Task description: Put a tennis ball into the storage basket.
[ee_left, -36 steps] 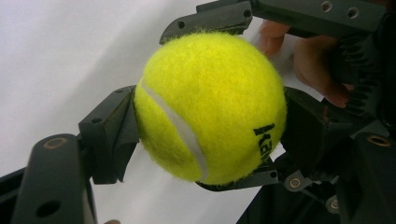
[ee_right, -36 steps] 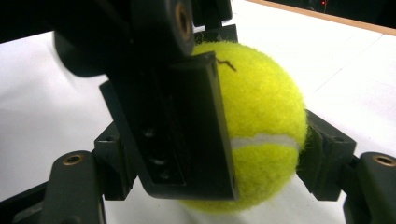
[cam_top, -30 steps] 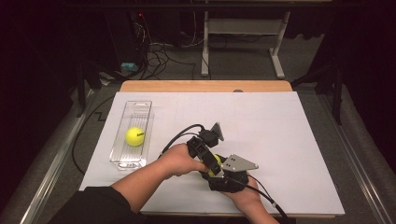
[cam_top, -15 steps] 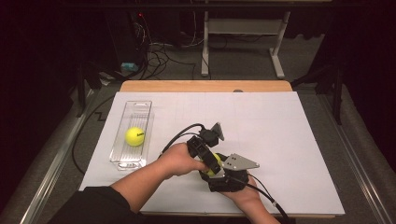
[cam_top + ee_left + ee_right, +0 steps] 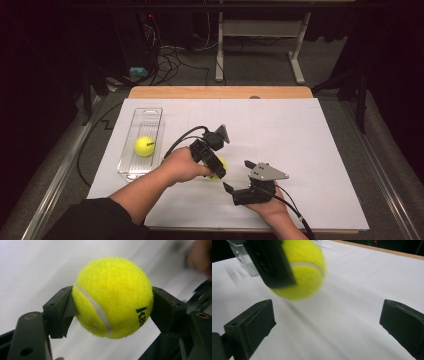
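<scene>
since the earlier frames the right gripper [image 5: 234, 186] has drawn back from the left gripper [image 5: 218, 169], with which it was pressed together, and its jaws have just been opening, with nothing between them. the held tennis ball [image 5: 112, 296] sits between the two black jaws of the left gripper, which press on its left and right sides; the ball's white seam and part of a black printed word face the left gripper view. in the high view this ball shows as a small yellow patch beside the left hand [image 5: 182, 165], over the white sheet [image 5: 310, 150] near its front middle. in the right gripper view the right gripper's own jaws stand wide apart and hold nothing, and the ball, gripped by one dark jaw of the other gripper, hangs blurred at upper left, apart from them. the right hand [image 5: 272, 207] lies near the front edge of the sheet. a second tennis ball [image 5: 144, 146] lies in the clear tray [image 5: 150, 114] at the left of the sheet, well apart from both grippers. the wooden table edge [image 5: 220, 92] shows beyond the sheet.
</scene>
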The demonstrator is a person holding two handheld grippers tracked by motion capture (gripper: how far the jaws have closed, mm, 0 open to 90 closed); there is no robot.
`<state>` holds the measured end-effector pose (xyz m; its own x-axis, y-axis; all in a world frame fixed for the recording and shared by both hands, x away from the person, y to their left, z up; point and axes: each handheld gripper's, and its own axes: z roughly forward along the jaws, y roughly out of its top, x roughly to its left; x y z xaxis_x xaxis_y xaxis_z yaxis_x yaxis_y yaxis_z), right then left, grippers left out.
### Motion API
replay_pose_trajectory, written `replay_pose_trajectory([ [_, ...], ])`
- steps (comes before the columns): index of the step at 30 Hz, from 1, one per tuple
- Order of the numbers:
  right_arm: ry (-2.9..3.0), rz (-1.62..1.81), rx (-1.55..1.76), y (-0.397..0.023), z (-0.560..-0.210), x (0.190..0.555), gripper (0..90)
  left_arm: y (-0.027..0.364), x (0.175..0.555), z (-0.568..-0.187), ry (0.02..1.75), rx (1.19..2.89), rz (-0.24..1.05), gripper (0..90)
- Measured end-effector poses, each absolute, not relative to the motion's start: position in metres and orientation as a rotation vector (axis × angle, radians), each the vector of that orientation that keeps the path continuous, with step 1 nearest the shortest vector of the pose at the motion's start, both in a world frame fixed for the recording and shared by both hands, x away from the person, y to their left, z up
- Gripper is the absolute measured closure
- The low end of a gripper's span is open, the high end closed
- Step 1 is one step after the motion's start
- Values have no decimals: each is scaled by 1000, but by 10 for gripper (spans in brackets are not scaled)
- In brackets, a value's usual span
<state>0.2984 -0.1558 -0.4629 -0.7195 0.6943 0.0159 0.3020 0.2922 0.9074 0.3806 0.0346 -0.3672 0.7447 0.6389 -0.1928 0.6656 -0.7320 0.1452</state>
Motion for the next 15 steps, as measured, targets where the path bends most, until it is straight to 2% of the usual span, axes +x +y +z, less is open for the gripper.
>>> replay_pose_trajectory([
  [15,2077,1346,983,-211,-460,301,0,86,392,-346,1166,2699,-116,265],
])
